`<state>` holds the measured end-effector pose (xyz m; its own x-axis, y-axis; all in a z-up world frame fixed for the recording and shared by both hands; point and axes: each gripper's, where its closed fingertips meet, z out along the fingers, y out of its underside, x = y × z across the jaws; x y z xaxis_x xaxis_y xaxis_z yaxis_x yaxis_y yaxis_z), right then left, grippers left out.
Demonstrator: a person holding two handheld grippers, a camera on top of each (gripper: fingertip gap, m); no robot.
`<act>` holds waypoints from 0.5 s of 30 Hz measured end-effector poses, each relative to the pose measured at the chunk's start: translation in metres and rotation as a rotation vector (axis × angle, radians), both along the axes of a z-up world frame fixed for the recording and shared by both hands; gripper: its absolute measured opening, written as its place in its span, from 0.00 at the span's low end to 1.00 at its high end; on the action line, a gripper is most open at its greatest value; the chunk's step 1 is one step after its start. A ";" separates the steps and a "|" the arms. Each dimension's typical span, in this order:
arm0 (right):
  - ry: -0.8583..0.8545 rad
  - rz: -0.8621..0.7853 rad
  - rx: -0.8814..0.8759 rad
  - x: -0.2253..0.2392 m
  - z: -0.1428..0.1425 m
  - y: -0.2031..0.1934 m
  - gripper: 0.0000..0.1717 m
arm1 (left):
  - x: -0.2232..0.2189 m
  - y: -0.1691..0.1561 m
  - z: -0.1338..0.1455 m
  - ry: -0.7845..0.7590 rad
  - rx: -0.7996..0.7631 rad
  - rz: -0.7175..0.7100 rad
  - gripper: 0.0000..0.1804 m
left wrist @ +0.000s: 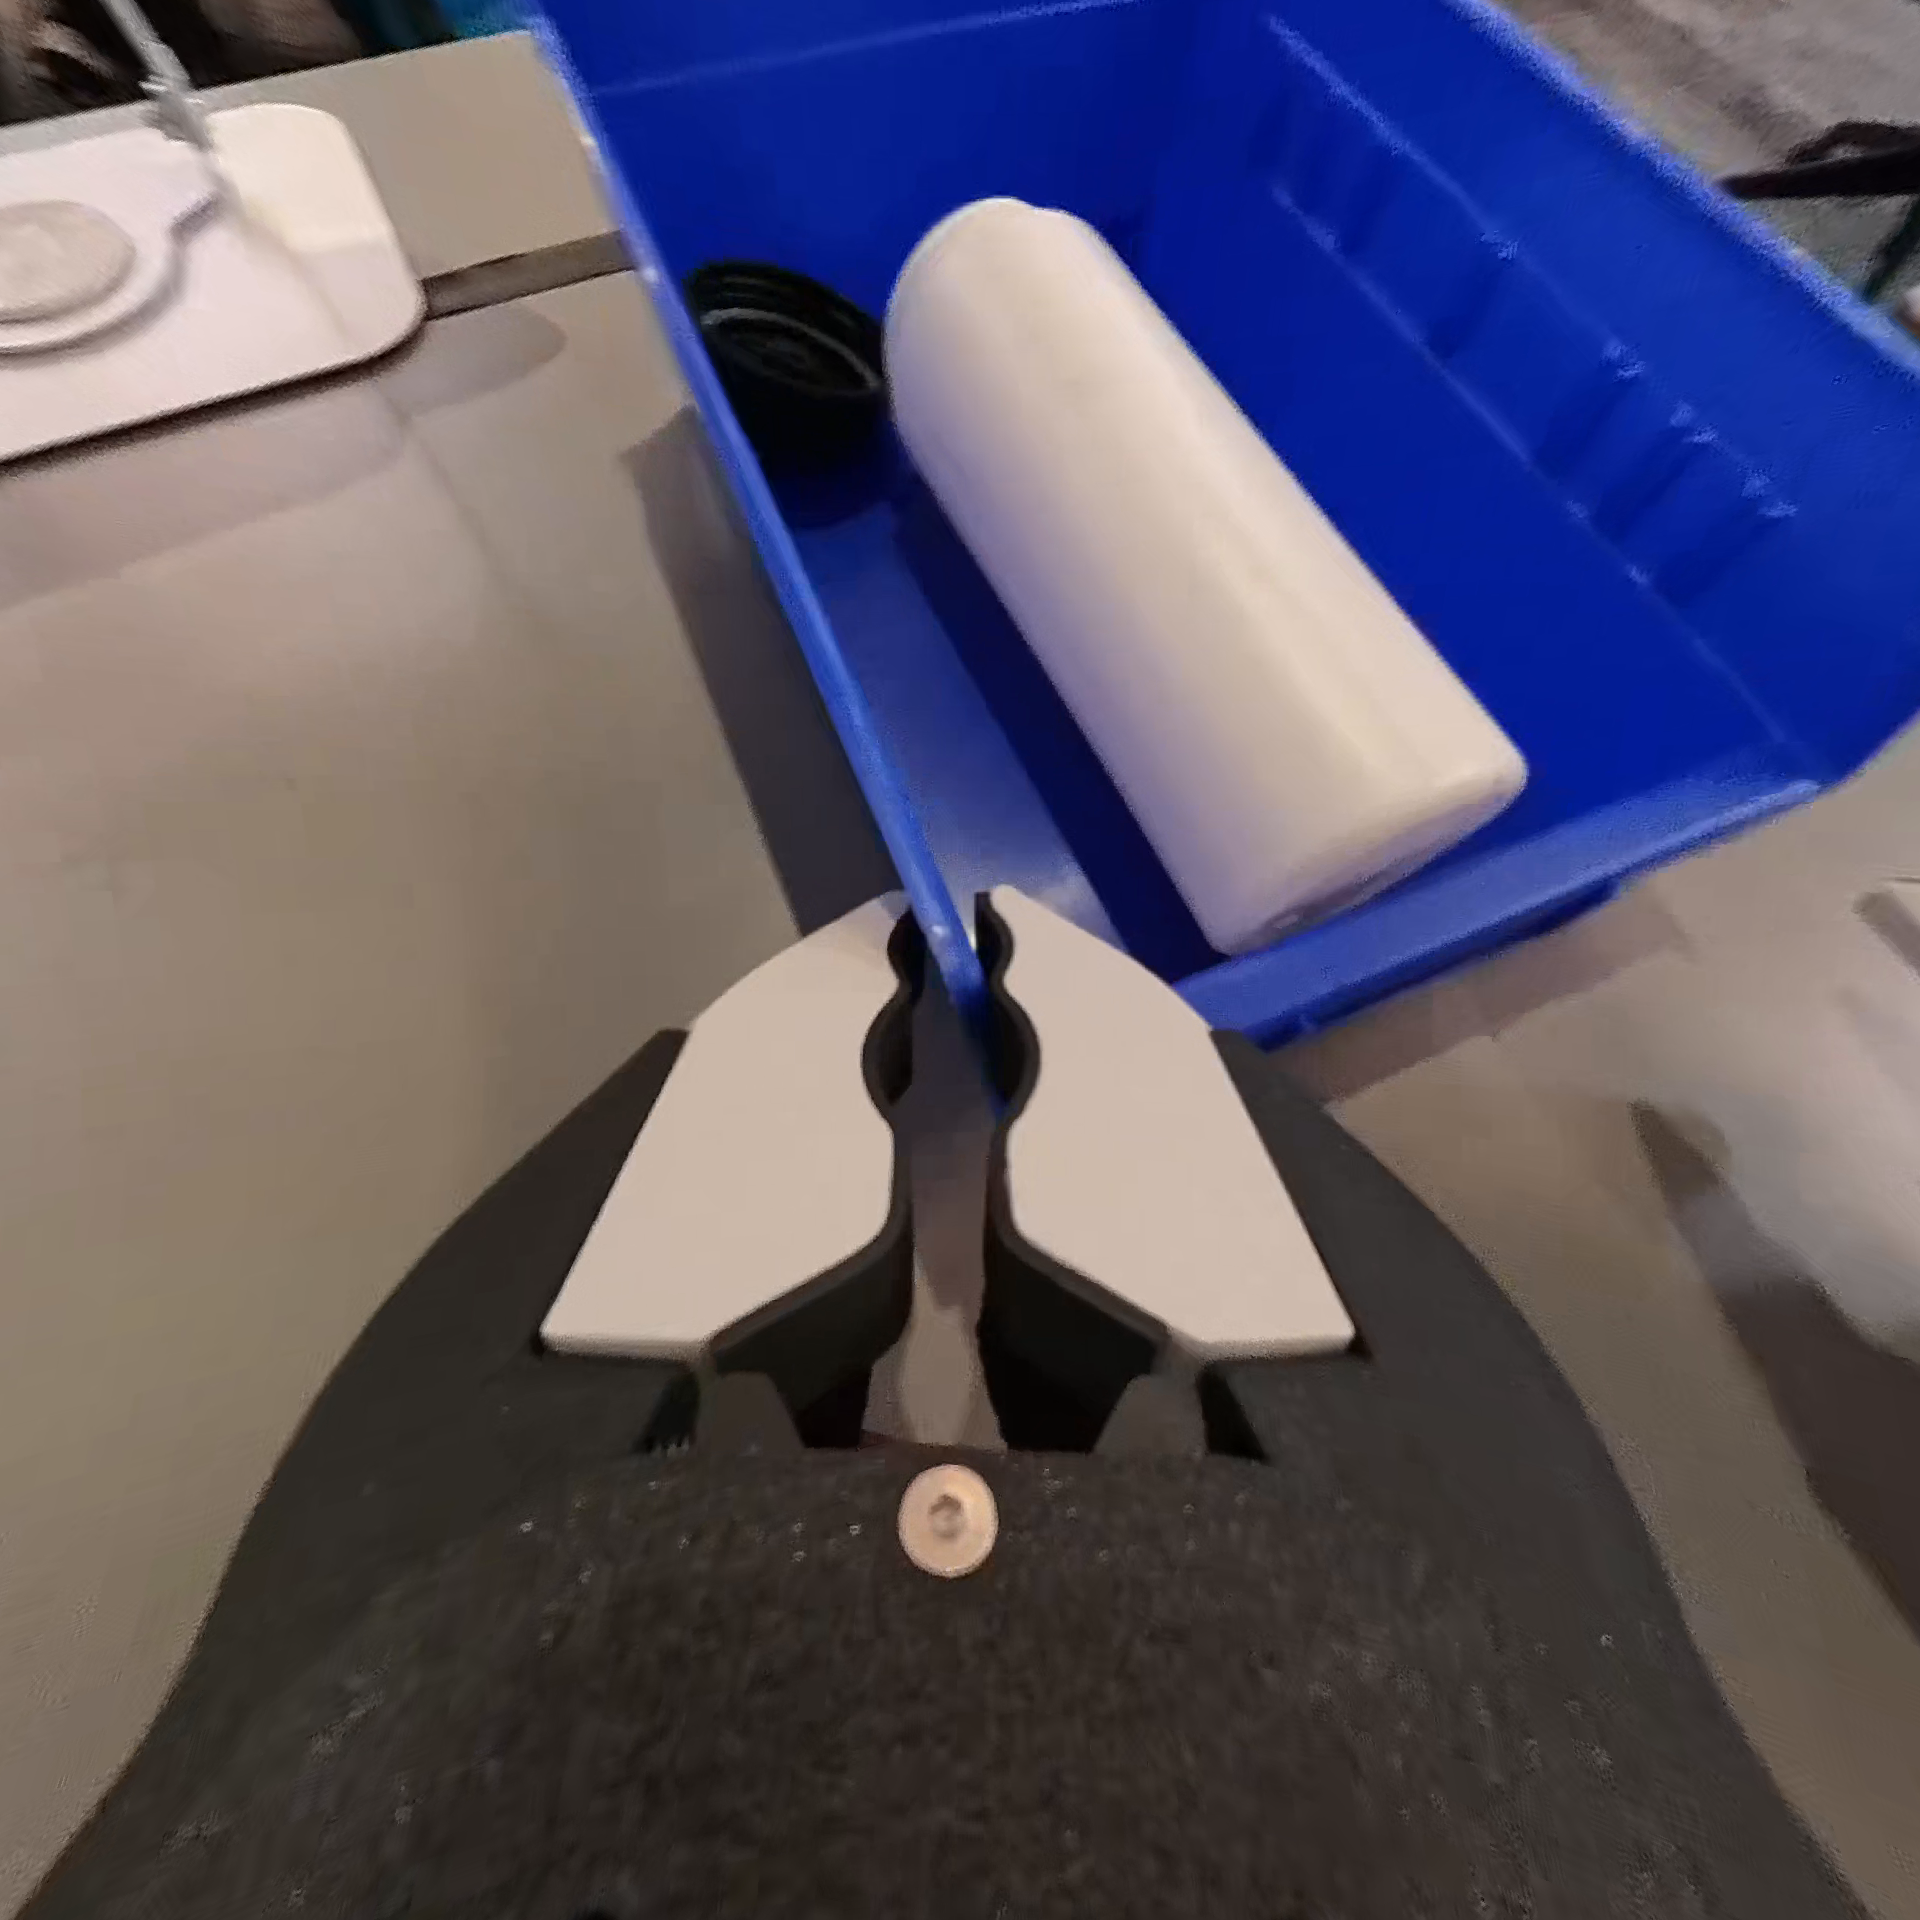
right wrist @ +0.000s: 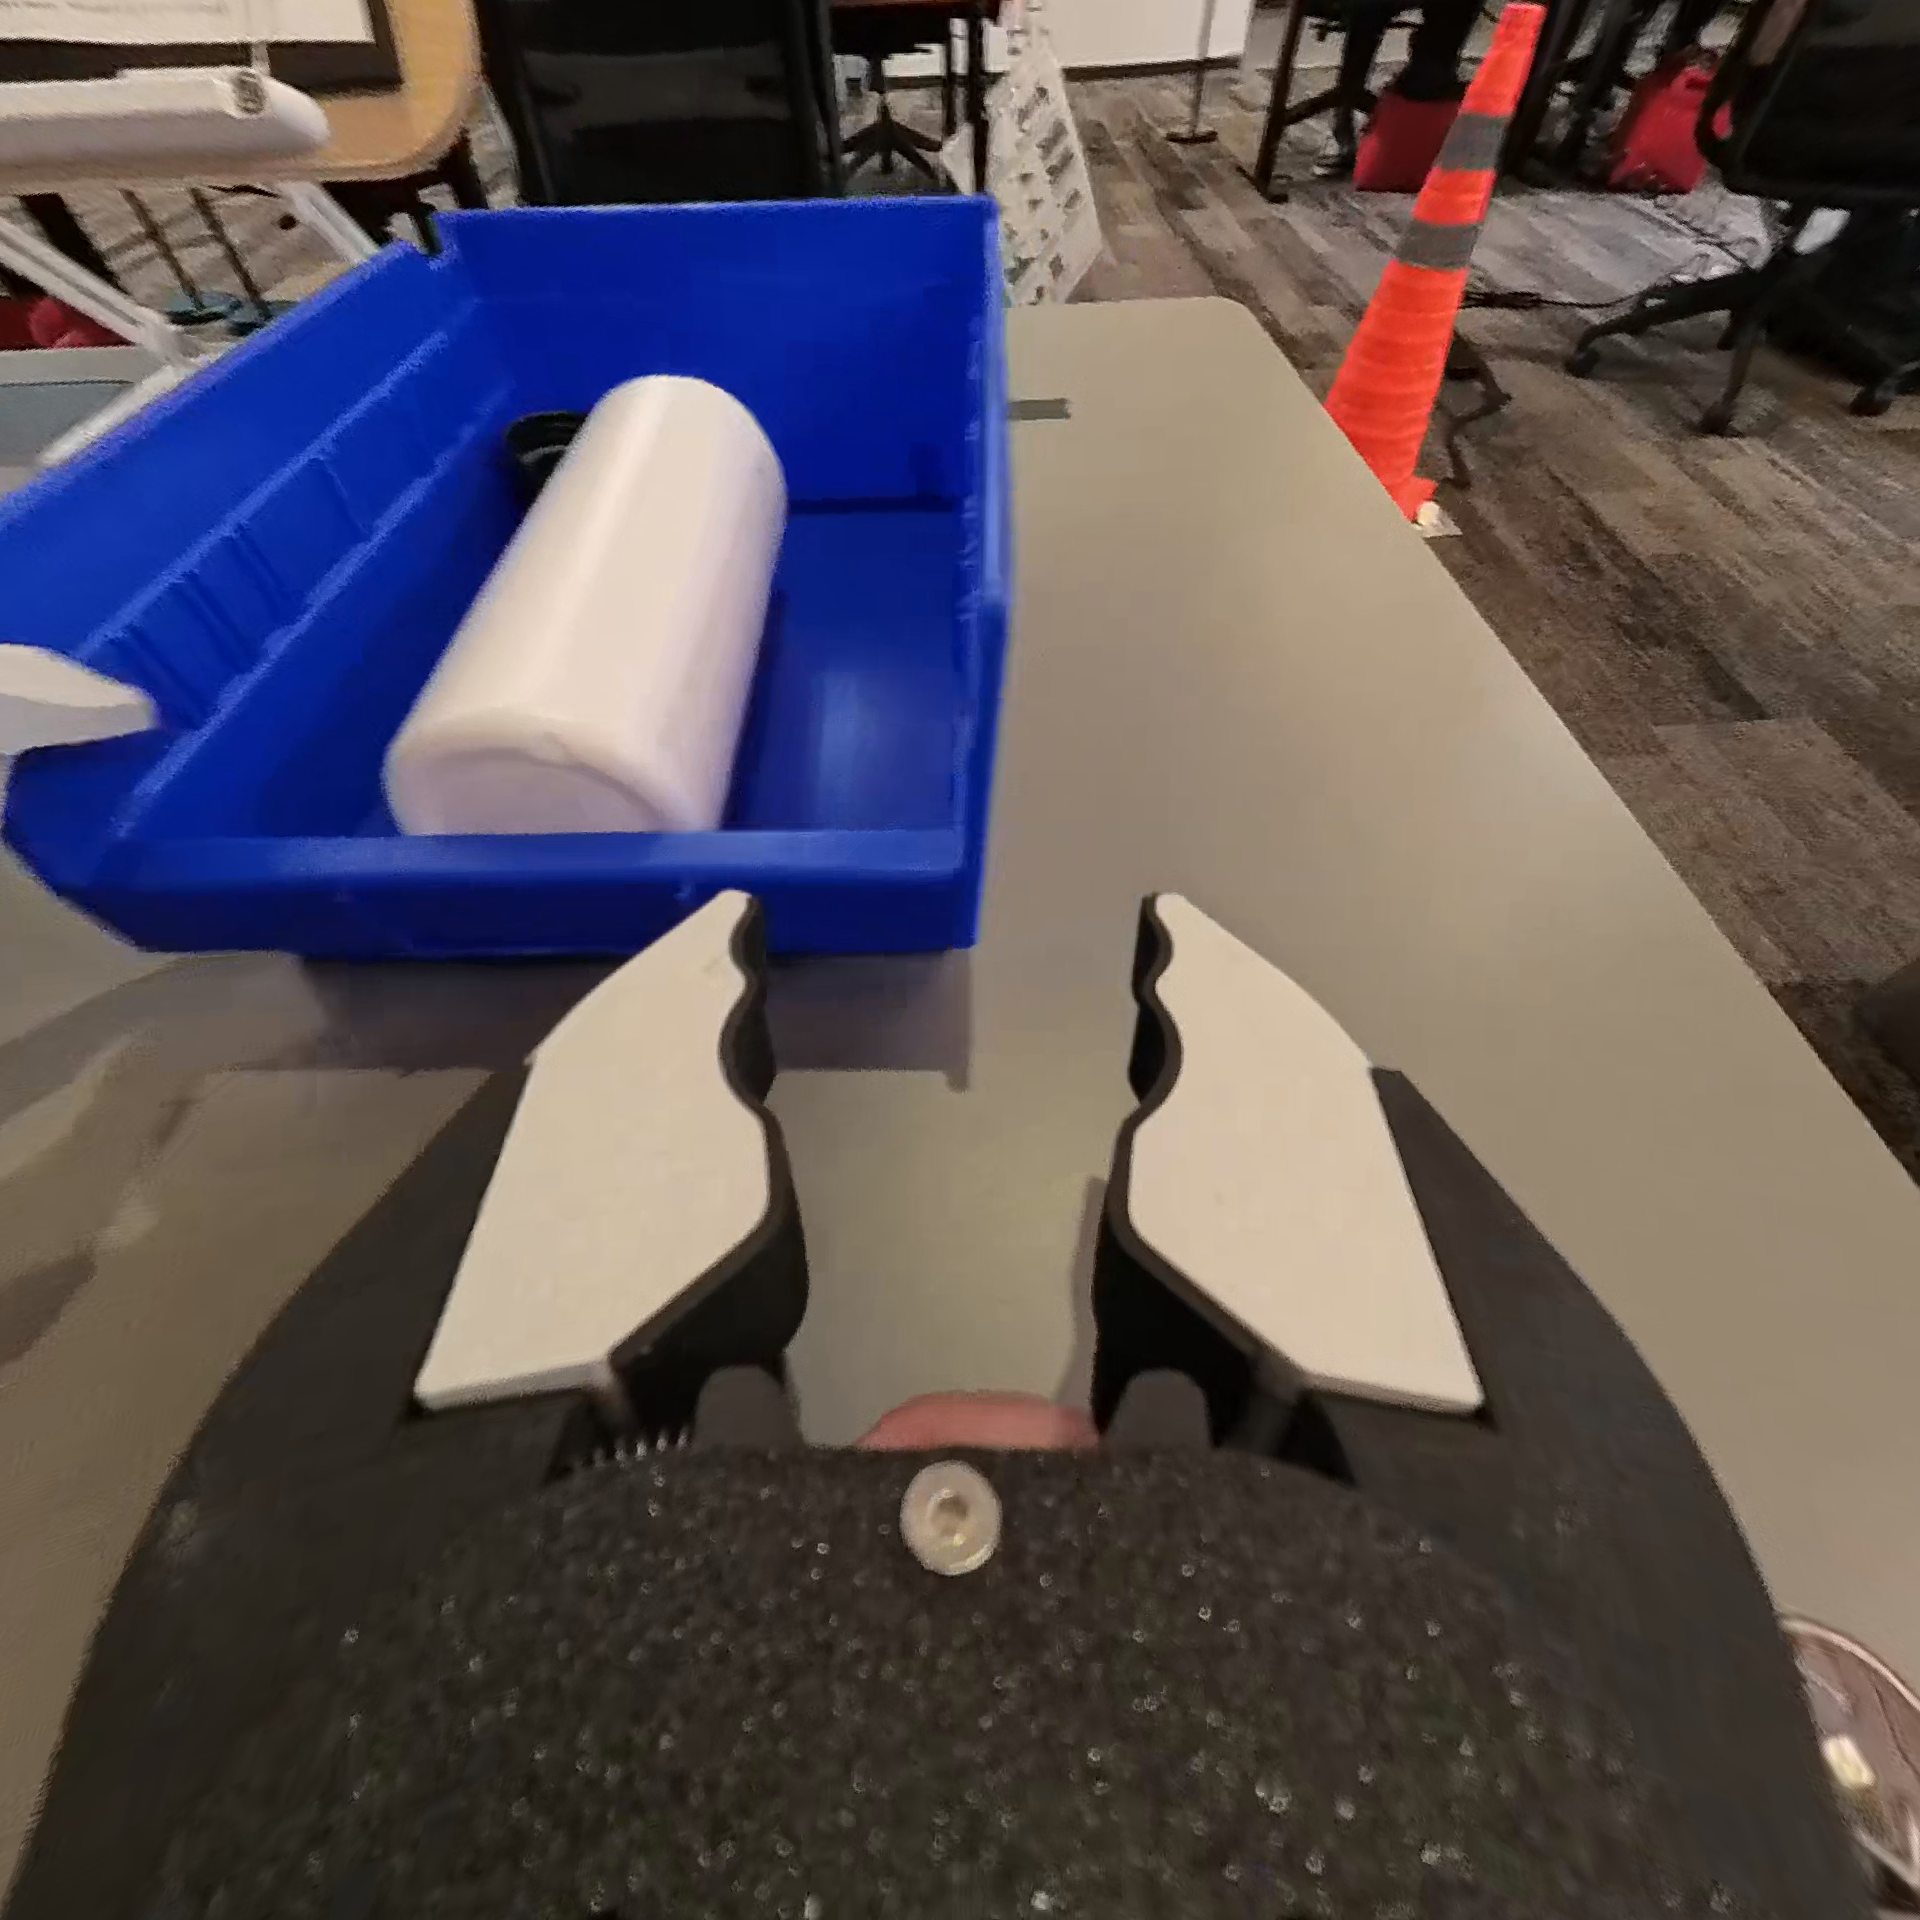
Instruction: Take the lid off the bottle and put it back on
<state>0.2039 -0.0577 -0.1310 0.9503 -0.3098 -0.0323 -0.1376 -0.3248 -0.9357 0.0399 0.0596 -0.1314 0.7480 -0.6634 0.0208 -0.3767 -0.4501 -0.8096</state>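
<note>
A white bottle lies on its side in a blue bin, with its black lid at the far end. My left gripper is shut on the bin's left side wall near the front corner, with both pads against the thin blue edge. In the right wrist view the bottle and lid show in the bin. One left fingertip shows at the bin's left wall. My right gripper is open and empty above the grey table, just in front of the bin's right front corner.
A white flat board lies on the table to the left of the bin. An orange cone and office chairs stand on the floor beyond the table's right edge.
</note>
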 end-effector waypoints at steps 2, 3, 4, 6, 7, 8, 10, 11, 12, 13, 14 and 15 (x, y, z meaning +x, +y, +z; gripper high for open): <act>0.001 -0.045 -0.027 0.000 -0.004 0.001 0.39 | -0.011 -0.001 0.000 -0.022 -0.005 0.037 0.03; 0.005 -0.045 -0.033 -0.004 -0.005 0.002 0.39 | -0.017 -0.002 0.000 -0.037 -0.009 0.053 0.03; 0.010 -0.036 -0.033 -0.009 -0.005 0.004 0.40 | -0.024 -0.004 0.000 -0.042 -0.005 0.067 0.03; 0.015 -0.029 -0.027 -0.016 -0.004 0.007 0.40 | -0.037 -0.009 0.001 -0.054 0.003 0.083 0.02; 0.022 -0.023 -0.023 -0.020 -0.004 0.008 0.39 | -0.043 -0.012 0.001 -0.060 0.006 0.083 0.02; 0.033 -0.016 -0.020 -0.023 -0.004 0.010 0.38 | -0.050 -0.015 0.001 -0.063 0.009 0.086 0.02; 0.063 0.030 -0.021 -0.034 -0.006 0.013 0.38 | -0.062 -0.022 0.001 -0.077 0.004 0.081 0.02; 0.097 0.087 -0.017 -0.046 -0.005 0.015 0.26 | -0.067 -0.026 0.001 -0.078 0.001 0.075 0.02; 0.135 0.169 -0.013 -0.063 -0.004 0.017 0.09 | -0.073 -0.030 0.002 -0.071 0.004 0.072 0.02; 0.140 0.144 -0.026 -0.068 -0.004 0.016 0.07 | -0.080 -0.033 0.002 -0.061 0.015 0.072 0.02; 0.119 0.124 -0.034 -0.073 -0.003 0.015 0.05 | -0.089 -0.036 0.004 -0.056 0.032 0.076 0.03; 0.091 0.120 -0.039 -0.080 -0.001 0.015 0.04 | -0.098 -0.039 0.006 -0.055 0.056 0.081 0.03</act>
